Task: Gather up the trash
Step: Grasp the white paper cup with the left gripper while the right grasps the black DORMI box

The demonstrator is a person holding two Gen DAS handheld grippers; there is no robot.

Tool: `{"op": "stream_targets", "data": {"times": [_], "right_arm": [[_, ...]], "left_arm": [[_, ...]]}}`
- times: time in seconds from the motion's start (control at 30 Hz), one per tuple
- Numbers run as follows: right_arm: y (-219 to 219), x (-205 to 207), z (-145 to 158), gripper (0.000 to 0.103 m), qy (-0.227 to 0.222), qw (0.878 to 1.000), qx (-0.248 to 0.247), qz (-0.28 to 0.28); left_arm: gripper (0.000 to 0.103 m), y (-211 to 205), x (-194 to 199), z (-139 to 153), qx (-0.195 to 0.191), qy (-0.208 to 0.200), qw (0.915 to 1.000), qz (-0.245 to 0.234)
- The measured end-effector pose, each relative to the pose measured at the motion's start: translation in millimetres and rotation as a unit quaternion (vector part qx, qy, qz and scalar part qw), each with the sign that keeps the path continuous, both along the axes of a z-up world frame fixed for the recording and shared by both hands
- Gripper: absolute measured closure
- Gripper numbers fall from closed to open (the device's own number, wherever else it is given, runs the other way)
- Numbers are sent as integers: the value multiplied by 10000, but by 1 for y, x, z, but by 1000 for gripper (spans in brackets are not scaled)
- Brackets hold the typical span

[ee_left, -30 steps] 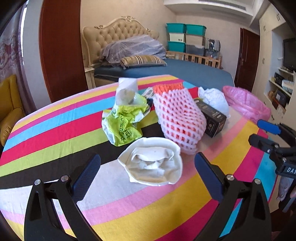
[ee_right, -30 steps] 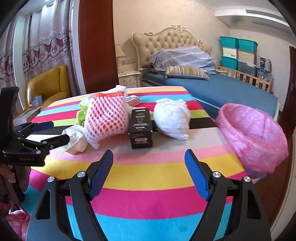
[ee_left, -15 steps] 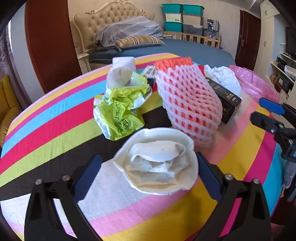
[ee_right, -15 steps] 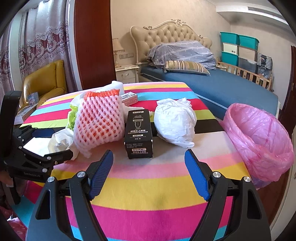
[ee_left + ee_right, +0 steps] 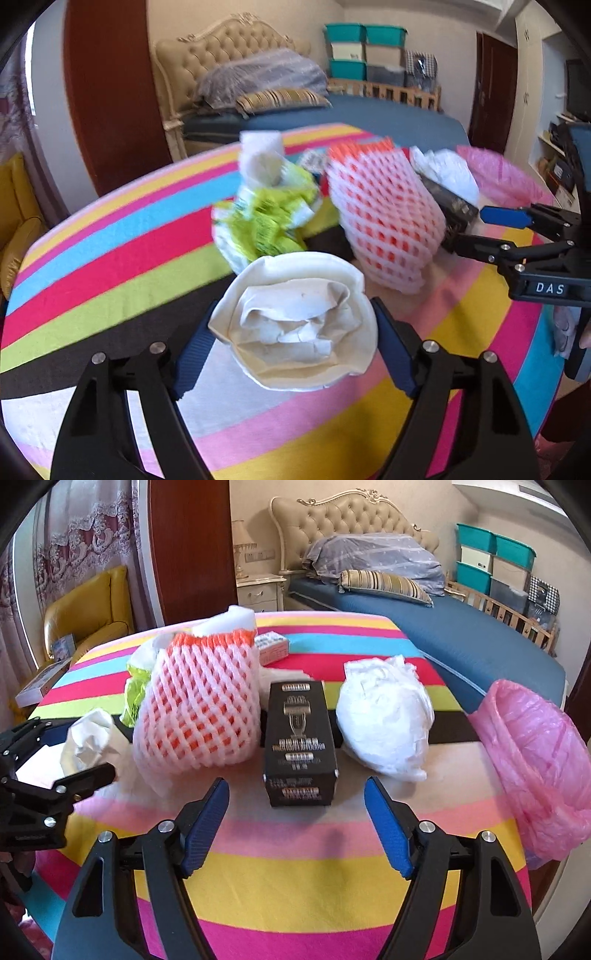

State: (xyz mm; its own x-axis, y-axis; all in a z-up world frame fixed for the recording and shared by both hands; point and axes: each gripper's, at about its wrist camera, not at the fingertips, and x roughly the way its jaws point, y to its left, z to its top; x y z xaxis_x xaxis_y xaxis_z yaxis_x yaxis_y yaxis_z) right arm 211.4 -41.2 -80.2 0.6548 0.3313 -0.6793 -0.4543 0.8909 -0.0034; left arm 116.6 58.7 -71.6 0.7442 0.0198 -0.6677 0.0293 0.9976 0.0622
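A crumpled white paper bowl [image 5: 299, 321] with tissue inside sits between the fingers of my left gripper [image 5: 293, 343], whose pads touch its two sides. It also shows in the right wrist view [image 5: 88, 738]. Behind it lie a green-and-white wrapper [image 5: 266, 218] and a pink foam fruit net [image 5: 384, 218]. My right gripper [image 5: 297, 823] is open and empty, just short of a black box [image 5: 299, 738]. A crumpled white plastic bag [image 5: 384, 716] lies right of the box. A pink trash bag [image 5: 539, 764] hangs open at the table's right edge.
The striped tablecloth [image 5: 295, 893] covers a round table. A small carton [image 5: 271, 646] lies behind the foam net. A bed [image 5: 443, 627] stands beyond the table, a yellow armchair [image 5: 88, 609] to the left. My right gripper also appears in the left wrist view [image 5: 498, 229].
My left gripper has moved forward around the paper bowl and its jaws have narrowed onto it. My right gripper has moved closer to the black box.
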Motion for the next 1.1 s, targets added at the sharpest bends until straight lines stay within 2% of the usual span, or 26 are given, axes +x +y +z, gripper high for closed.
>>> {"op": "stream_targets", "data": {"times": [0.37,0.6,1.1], "right_arm": [[23,26,-7,42,152,9997,-173,-72],[18,39,-12,64,332,9991,-96,-257],[3,23,1,65,-143,9990,235,-341]], "left_arm": [[25,21,-20,19,-219,-757,9953,558],[25,22,-22,21,-153,-833,9949,545],[25,24,-23,20,-170,-942,9936,598]]}}
